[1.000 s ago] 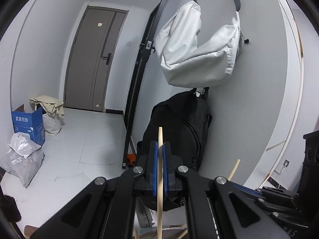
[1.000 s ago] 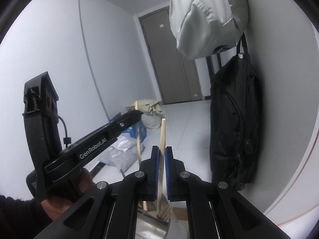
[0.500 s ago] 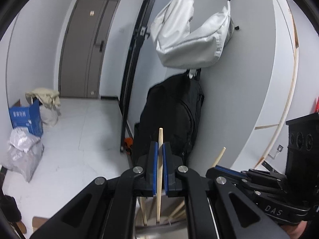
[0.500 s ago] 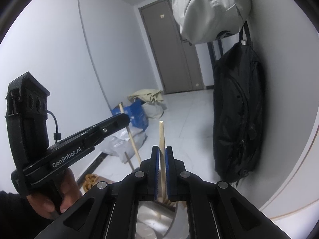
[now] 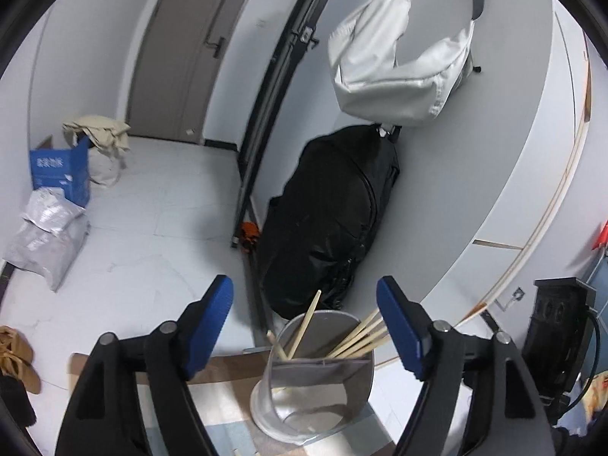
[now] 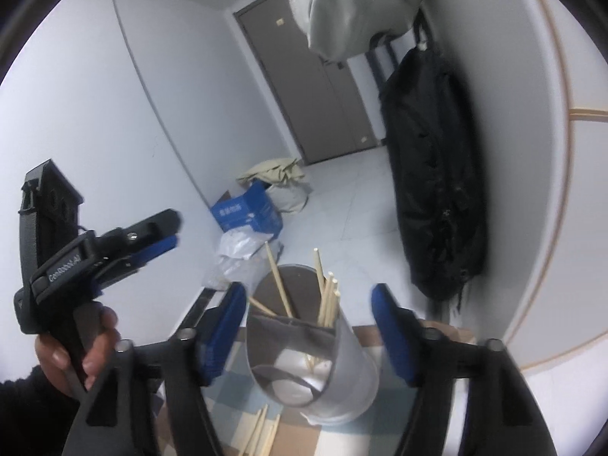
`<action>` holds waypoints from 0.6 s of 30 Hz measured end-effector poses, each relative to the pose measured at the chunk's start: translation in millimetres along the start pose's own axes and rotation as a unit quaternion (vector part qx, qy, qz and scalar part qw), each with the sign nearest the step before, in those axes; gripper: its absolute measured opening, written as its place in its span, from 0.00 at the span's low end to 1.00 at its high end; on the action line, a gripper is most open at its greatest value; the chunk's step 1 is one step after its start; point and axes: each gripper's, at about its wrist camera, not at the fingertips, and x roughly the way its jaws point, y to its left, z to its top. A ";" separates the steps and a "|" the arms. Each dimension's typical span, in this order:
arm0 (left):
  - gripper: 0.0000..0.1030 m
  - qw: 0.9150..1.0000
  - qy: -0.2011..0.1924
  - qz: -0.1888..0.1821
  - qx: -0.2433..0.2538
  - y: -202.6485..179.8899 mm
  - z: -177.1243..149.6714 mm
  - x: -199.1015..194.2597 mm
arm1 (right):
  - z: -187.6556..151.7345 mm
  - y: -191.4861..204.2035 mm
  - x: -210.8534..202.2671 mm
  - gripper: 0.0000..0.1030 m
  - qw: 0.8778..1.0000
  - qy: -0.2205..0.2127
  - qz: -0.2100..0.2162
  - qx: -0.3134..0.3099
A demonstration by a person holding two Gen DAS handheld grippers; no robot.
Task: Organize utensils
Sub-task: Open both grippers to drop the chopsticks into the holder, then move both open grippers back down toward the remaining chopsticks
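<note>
Above the metal cup [image 5: 315, 383], both tongs empty and spread wide.

I hold my left tongs [image 5: 306, 323] and right tongs [image 6: 309, 328] over the cup, fingers apart; half a second ago each clamped a chopstick, and now the chopsticks [image 6: 327, 300] lean inside it, with more [image 6: 262, 435] waiting beside its base.

"GenRobot.AI" on the left tongs [image 6: 159, 237]

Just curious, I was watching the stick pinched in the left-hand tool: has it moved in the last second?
Yes. The left gripper has opened and the chopstick has dropped into the metal holder; earlier it stood clamped upright against the black backpack.
</note>
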 end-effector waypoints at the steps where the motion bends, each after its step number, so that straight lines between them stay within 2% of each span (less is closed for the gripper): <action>1: 0.80 1.000 -0.001 0.011 0.002 -3.1 -1.0 -5.1 | -1.6 1.5 -6.3 0.69 1.000 -0.003 0.001 0.000; 3: 0.81 1.000 -0.004 0.027 0.005 -8.4 -3.1 -12.7 | -3.8 7.9 -19.5 0.72 1.000 -0.011 -0.001 -0.004; 6: 0.81 0.998 -0.013 0.067 0.014 -21.4 -9.0 -28.8 | -6.1 19.4 -36.5 0.83 1.000 -0.028 -0.002 -0.008; 9: 0.82 0.996 -0.017 0.089 0.021 -31.6 -11.8 -43.5 | -10.6 35.5 -57.8 0.86 0.999 -0.050 0.005 -0.020; 13: 0.90 0.993 -0.036 0.111 0.030 -45.5 -21.6 -66.6 | -17.6 57.6 -81.6 0.95 0.997 -0.068 0.008 -0.038; 18: 0.97 0.987 -0.054 0.144 0.044 -54.1 -36.3 -87.7 | -29.8 78.4 -102.8 0.99 0.995 -0.085 0.012 -0.058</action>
